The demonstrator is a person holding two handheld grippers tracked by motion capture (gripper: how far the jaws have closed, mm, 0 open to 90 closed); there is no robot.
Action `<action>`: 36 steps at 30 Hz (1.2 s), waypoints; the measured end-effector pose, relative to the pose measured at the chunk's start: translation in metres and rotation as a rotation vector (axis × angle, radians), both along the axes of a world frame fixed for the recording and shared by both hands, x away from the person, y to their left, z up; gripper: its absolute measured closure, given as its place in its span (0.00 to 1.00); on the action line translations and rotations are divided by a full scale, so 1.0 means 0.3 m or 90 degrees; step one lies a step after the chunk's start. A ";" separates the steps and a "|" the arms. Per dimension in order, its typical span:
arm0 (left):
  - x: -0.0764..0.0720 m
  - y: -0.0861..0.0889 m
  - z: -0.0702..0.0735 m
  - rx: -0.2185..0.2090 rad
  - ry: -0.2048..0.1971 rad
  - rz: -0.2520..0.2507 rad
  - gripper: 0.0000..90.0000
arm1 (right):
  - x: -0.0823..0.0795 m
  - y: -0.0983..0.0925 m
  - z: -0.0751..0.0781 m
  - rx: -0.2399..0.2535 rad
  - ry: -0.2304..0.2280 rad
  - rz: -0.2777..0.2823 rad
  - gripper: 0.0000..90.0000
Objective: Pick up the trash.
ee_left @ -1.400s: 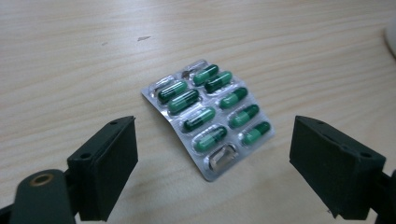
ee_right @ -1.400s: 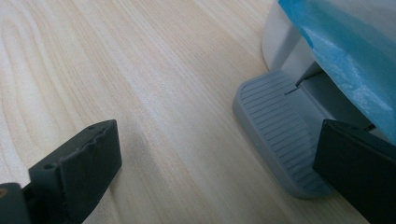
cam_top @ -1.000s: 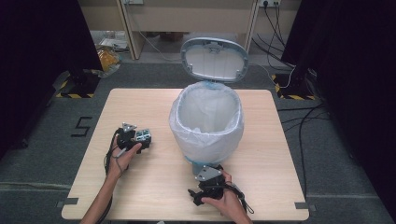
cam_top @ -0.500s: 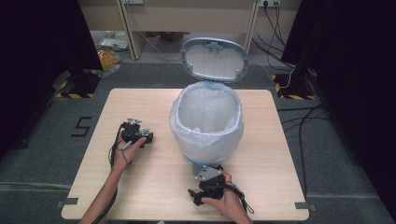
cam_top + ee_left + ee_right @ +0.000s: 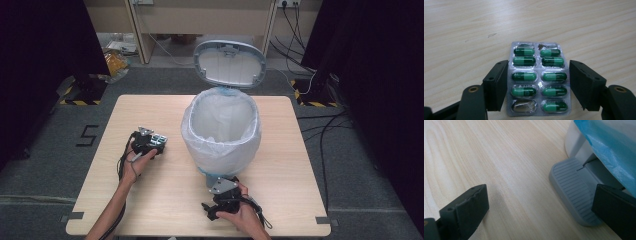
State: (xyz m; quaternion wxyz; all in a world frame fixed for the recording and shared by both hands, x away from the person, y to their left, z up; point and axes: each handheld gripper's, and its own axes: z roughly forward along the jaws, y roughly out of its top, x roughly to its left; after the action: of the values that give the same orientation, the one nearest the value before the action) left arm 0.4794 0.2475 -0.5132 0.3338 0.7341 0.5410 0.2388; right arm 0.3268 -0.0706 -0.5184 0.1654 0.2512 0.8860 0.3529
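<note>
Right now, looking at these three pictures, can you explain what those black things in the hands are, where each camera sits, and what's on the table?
A person holds a two-jawed grabbing tool in each hand. One camera looks down from above; one rides on each tool. On the wooden table stands a pedal bin lined with a bag, lid up. The left tool has just closed its jaws against the edges of a blister pack of green capsules lying on the table. The right tool is open, one jaw over the bin's grey pedal.
</note>
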 end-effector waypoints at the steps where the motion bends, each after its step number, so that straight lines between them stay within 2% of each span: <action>1: -0.003 0.001 0.004 -0.002 0.000 -0.002 0.38 | 0.000 0.000 0.000 0.000 0.000 0.000 0.01; 3: -0.010 0.003 0.015 -0.014 -0.002 -0.008 0.38 | 0.000 0.000 0.000 0.000 0.000 0.000 0.01; 9: -0.038 0.009 0.044 -0.025 0.002 -0.032 0.38 | 0.001 0.000 0.002 -0.003 0.002 0.002 0.01; 13: -0.056 0.016 0.076 -0.047 0.003 -0.045 0.38 | 0.001 0.000 0.001 -0.003 0.001 0.003 0.01; 18: -0.081 0.013 0.126 -0.036 -0.008 -0.067 0.38 | 0.001 -0.001 0.001 -0.003 0.001 0.004 0.01; 27: -0.117 0.009 0.222 -0.059 -0.033 -0.093 0.38 | 0.002 -0.001 0.001 -0.003 0.001 0.005 0.01; 36: -0.143 0.005 0.277 -0.062 -0.050 -0.108 0.38 | 0.002 -0.002 0.001 -0.003 0.001 0.005 0.01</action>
State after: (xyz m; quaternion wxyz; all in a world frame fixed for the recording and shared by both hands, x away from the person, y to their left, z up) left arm 0.4365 0.2490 -0.4302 0.4091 0.7502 0.4743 0.2119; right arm 0.3273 -0.0711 -0.5181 0.1639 0.2473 0.8881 0.3511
